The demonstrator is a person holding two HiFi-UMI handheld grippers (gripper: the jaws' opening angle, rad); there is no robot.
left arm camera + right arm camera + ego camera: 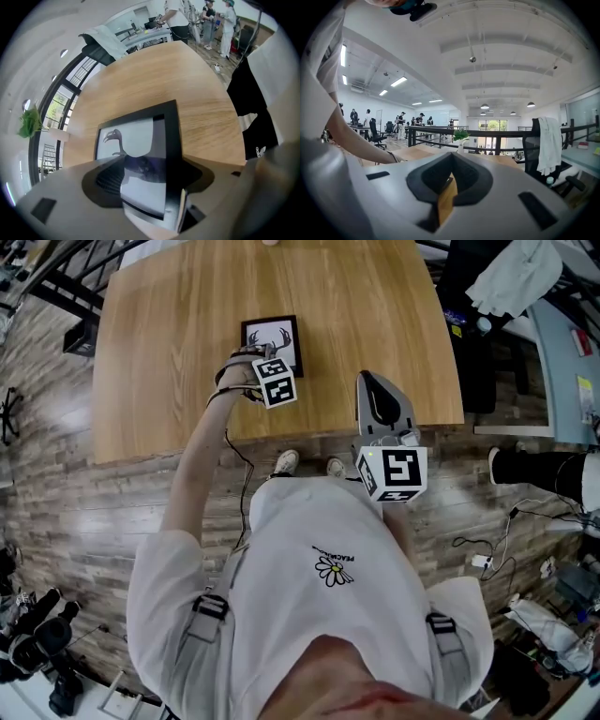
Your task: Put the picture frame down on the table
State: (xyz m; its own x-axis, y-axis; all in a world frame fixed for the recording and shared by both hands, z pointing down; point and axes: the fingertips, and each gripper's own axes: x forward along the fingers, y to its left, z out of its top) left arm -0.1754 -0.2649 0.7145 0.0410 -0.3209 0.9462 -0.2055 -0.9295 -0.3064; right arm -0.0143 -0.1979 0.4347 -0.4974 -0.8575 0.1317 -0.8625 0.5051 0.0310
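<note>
Clamping the near corner of a black rectangular picture frame (171, 140), the left tool (150, 187) has both jaws pressed on the frame's black border. The white picture inside carries a dark curved figure; from the head view it reads as antlers. Frame glass reflects the tool's own dark recess.

Head view: left tool (265, 360) reaches out on a bare forearm, and its marker cube sits just nearer the person than the frame (272, 337). The frame lies low over the light wooden surface (178, 334), face up, slightly turned. Cannot tell whether its far edge touches the wood. In the left gripper view the surface (201, 89) spreads beyond the frame on all sides.

Right tool (375, 390): well to the right of the frame and nearer the person, pointing the same way. Its jaws are drawn close, with only a thin slit between them. In the right gripper view, the right tool (446, 194) shows a strip of wood grain through that slit, and nothing is gripped.

Farther out from the frame:
- white T-shirt with a daisy print (333, 568), on the person, below the frame in the head view
- grey wood-plank floor (56, 484), left of the frame, past the surface's edge
- small potted green plant (461, 136), at the surface's far end
- white cloth draped on a black chair (548, 140), off to the right
- people standing at desks, far back, small
</note>
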